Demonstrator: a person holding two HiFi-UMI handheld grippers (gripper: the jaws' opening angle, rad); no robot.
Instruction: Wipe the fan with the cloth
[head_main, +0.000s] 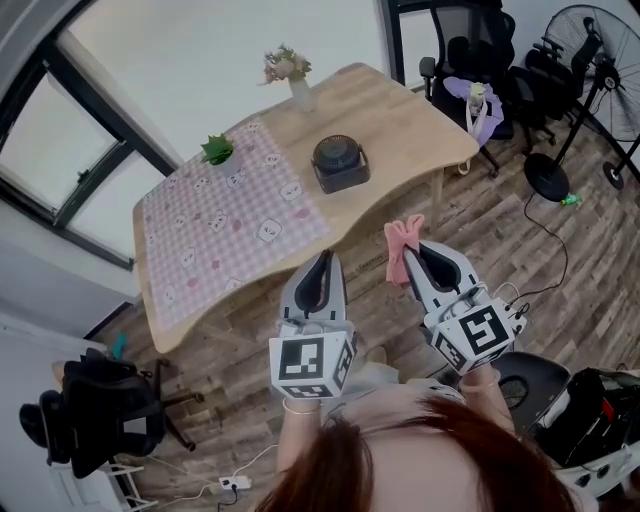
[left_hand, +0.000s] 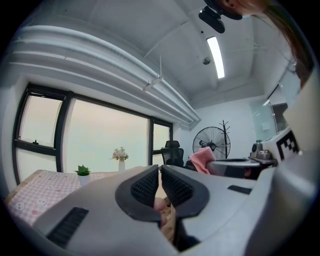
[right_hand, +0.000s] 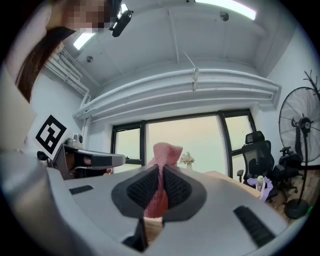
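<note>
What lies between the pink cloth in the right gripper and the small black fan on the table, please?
Only bare wooden tabletop and its near edge, as the head view shows; the cloth in the right gripper hangs short of the fan.

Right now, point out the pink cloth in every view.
Head view: pink cloth right of centre, held by the right gripper.
Left gripper view: pink cloth at mid-right.
Right gripper view: pink cloth at centre, between the jaws.
Shared landmark: flower vase.
</note>
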